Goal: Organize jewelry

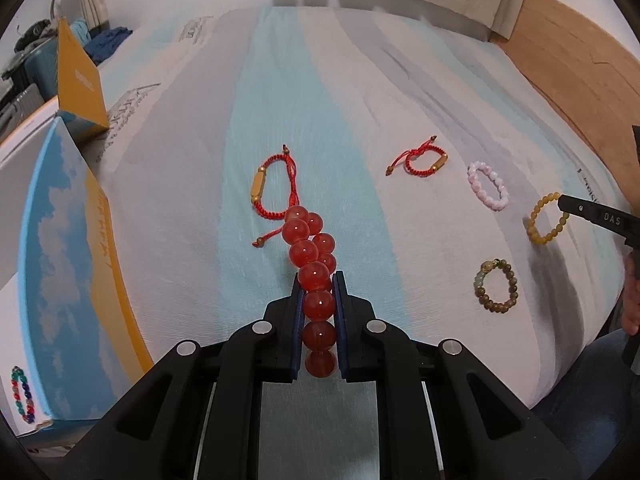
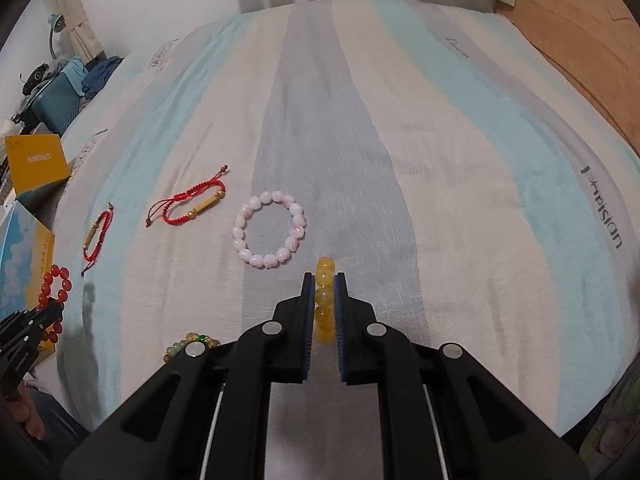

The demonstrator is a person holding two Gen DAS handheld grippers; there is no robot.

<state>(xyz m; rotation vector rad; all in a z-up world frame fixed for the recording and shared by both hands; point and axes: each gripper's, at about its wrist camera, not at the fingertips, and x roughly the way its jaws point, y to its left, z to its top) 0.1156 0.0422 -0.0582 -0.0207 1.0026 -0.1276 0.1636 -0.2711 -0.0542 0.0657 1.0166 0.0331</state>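
Note:
My left gripper (image 1: pixel 317 280) is shut on a red bead bracelet (image 1: pixel 308 248), which hangs forward over the bed; it also shows in the right wrist view (image 2: pixel 56 288). My right gripper (image 2: pixel 324 278) is shut on a yellow bead bracelet (image 2: pixel 324 300), seen in the left wrist view (image 1: pixel 540 220) at the far right. On the bed lie a pink bead bracelet (image 2: pixel 268 228), two red cord bracelets (image 1: pixel 276 188) (image 1: pixel 420 160) and a brown-green bead bracelet (image 1: pixel 496 286).
The striped bed cover (image 2: pixel 400 140) fills both views. An open blue and yellow box (image 1: pixel 68 240) stands at the left bed edge, with a multicoloured bracelet (image 1: pixel 22 394) inside. A wooden headboard (image 1: pixel 580 80) runs along the right.

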